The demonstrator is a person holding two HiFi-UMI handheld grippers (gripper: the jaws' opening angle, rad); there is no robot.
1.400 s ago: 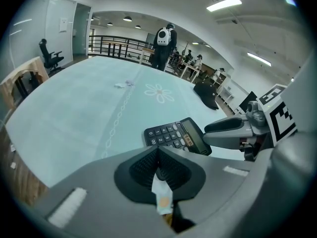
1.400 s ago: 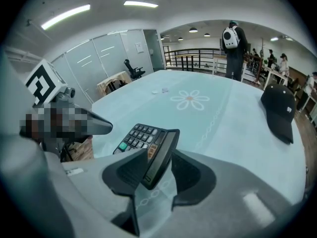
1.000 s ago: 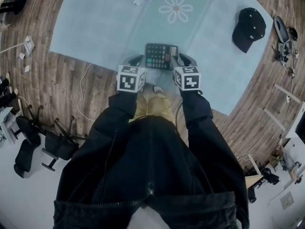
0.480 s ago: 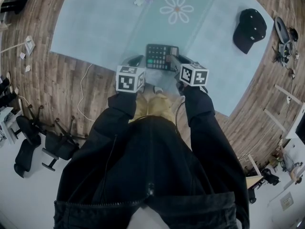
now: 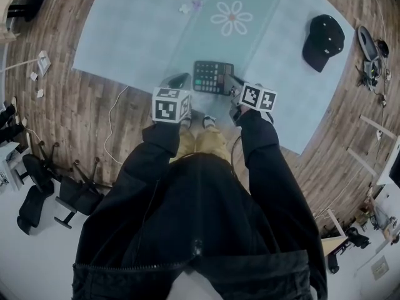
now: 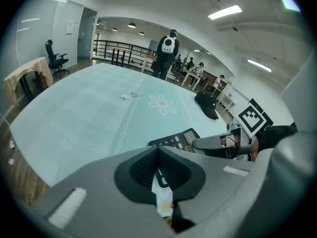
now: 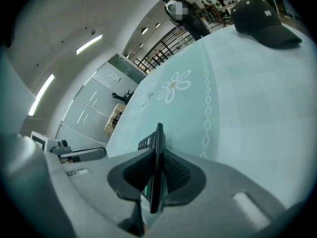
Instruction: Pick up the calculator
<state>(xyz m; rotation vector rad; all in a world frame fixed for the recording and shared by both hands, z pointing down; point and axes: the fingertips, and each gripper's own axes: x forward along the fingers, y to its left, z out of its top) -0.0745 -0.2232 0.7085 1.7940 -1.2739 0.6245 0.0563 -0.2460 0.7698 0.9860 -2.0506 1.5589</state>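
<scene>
Gripping calculator (image 5: 212, 77) with right gripper (image 5: 235, 87), jaws pinched onto its thin edge at the display end; shows edge-on between the pads in the right gripper view. Left gripper (image 5: 177, 80) idle near the other end, jaws closed together on nothing. Sits face up over near edge of blue rug (image 5: 125, 30). Can't tell if clear of the rug yet, so judging grasp done, lift left. Long axis running across the body, left to right, display end pointing right, keys toward left.

Steep overhead, two low; shared calculator (image 5: 213, 77)
</scene>
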